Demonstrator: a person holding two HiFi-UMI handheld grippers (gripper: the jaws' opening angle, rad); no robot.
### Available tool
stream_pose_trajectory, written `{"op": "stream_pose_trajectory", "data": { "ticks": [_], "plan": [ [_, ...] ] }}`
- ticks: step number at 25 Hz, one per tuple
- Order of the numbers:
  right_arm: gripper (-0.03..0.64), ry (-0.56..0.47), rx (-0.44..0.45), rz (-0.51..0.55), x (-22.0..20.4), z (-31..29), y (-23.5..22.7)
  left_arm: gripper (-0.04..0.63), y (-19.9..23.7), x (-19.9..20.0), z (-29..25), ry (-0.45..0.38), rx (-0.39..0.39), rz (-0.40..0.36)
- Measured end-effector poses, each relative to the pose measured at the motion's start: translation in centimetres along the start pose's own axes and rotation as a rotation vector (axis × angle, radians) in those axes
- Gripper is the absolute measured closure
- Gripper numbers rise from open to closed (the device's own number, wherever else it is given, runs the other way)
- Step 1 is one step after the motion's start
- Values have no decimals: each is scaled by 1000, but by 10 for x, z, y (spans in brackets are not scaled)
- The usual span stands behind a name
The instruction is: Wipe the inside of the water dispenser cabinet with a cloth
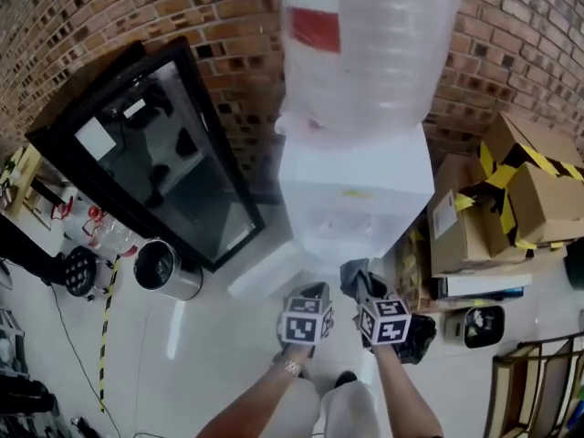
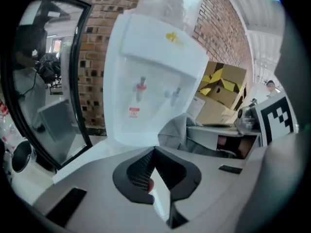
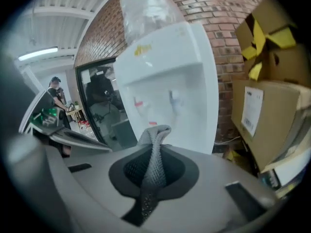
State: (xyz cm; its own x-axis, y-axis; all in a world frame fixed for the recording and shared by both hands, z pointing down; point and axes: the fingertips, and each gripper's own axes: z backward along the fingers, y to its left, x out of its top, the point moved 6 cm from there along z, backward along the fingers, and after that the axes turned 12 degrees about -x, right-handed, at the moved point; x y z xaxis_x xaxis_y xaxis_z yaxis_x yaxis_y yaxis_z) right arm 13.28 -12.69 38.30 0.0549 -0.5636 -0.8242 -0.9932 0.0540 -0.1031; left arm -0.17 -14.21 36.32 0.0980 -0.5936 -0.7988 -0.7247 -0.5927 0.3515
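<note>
We find the right gripper [image 3: 154, 152] clenched on a grey cloth [image 3: 155, 132], in front of the white water dispenser [image 3: 170, 81] and apart from it. The left gripper [image 2: 154, 150] is closed on nothing. Cardboard boxes [image 1: 511, 190] crowd the dispenser's right edge, and a glass-door cooler [image 1: 155, 144] flanks its left. Bare floor [image 1: 210, 345] opens to our left. Only the right gripper view shows a person [image 3: 57, 96] standing beyond the cooler.

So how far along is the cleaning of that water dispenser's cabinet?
Barely begun. Done: the cloth is clamped in the right gripper. In hand: both grippers are held in front of the water dispenser, the left gripper shut and empty. Left: all the wiping. No view shows the cabinet's inside, and the cloth appears clear of the dispenser.
</note>
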Motion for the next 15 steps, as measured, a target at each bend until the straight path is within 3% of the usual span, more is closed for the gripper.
{"op": "stream_pose_trajectory", "data": {
  "ticks": [4,7,10,15],
  "plan": [
    [604,2,22,24,-88,-74,-12,594,44,-60,-58,15,-27,-48],
    [604,-15,42,40,-132,-135,-18,594,85,-96,-92,30,2,-125],
    [604,-48,52,57,-164,-192,-18,594,119,-127,-122,21,33,-160],
    [604,-129,54,102,-190,-262,-9,594,143,-153,-160,-24,6,-183]
  ]
}}
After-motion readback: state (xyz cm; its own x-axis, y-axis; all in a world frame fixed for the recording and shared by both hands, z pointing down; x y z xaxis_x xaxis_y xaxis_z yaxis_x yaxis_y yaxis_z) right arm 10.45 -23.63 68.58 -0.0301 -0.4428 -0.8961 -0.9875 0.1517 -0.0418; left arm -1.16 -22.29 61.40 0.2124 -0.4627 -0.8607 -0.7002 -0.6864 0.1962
